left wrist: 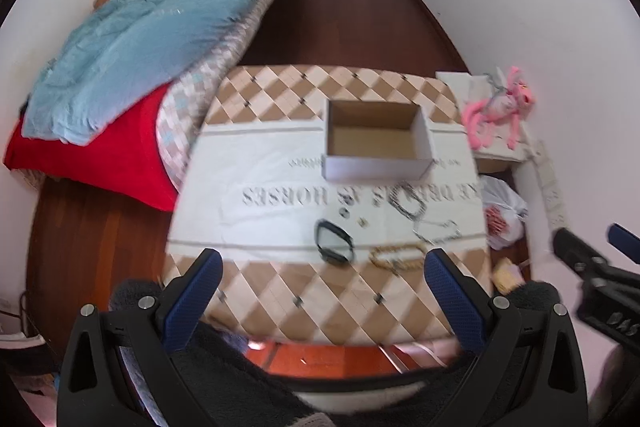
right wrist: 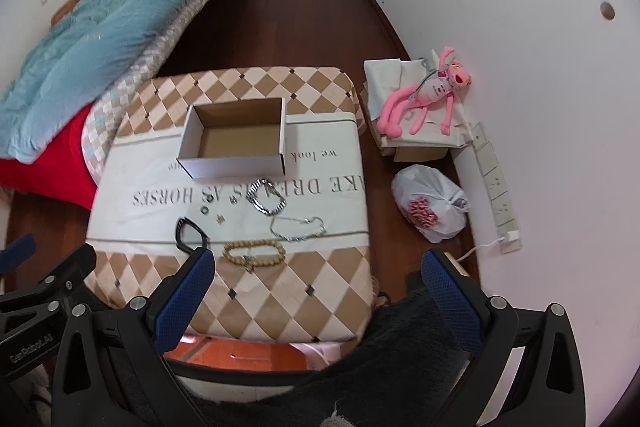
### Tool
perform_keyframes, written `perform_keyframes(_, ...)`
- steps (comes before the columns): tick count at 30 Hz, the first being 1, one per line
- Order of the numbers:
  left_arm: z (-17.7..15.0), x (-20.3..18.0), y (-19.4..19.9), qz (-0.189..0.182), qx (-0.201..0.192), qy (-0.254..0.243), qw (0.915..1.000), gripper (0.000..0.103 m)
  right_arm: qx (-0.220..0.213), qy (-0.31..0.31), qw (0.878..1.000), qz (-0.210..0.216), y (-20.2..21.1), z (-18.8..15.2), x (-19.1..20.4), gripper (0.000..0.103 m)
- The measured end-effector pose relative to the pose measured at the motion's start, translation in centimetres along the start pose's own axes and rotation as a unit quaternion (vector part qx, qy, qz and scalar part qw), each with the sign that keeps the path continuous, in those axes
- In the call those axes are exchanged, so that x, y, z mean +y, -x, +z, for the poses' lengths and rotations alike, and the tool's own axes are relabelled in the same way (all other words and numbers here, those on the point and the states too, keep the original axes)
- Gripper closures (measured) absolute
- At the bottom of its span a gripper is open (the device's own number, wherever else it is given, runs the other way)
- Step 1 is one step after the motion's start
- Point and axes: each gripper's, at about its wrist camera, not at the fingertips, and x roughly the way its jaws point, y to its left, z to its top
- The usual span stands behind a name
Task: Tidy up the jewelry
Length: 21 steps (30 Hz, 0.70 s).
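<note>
An empty open cardboard box [left wrist: 378, 139] [right wrist: 236, 139] stands on the white printed cloth [right wrist: 132, 203] on the checkered table [right wrist: 304, 279]. In front of it lie a black bangle [left wrist: 334, 241] [right wrist: 191, 233], a wooden bead bracelet [left wrist: 398, 255] [right wrist: 254, 251], a thin silver chain [left wrist: 436, 230] [right wrist: 298, 227], a thick silver chain [left wrist: 408, 205] [right wrist: 267, 201] and small rings [right wrist: 205, 211]. My left gripper [left wrist: 322, 285] is open and empty above the table's near edge. My right gripper [right wrist: 318, 285] is open and empty, to the right of the left one.
A bed with a blue quilt [right wrist: 100, 27] and red blanket [left wrist: 100, 151] is at the left. A pink plush toy [right wrist: 424, 99] lies on boxes at the right, with a white plastic bag [right wrist: 432, 203] and a power strip [right wrist: 496, 179] on the floor.
</note>
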Motion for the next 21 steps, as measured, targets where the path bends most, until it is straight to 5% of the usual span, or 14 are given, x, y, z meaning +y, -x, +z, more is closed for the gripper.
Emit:
perform_keyframes(5,1.4,0.5,-4.0,0.055,-0.009,-0.009,0.9984,0.000,0.014,-0.027,1.000,0.002,-3.6,0.7,-1.1,0.000)
perform_keyframes(10,1.1,1.0,-10.2,0.075,0.041,-0.014,0.9962,0.000,0.068,-0.036,0.997,0.003,-10.9,0.1,-1.0,0.002)
perform_keyframes(21,-3.1,1.6,-20.4,0.092,0.152,-0.003,0.9841,0.001,0.164,-0.027,0.986,0.029,-24.6,-4.6,2.5,0.043)
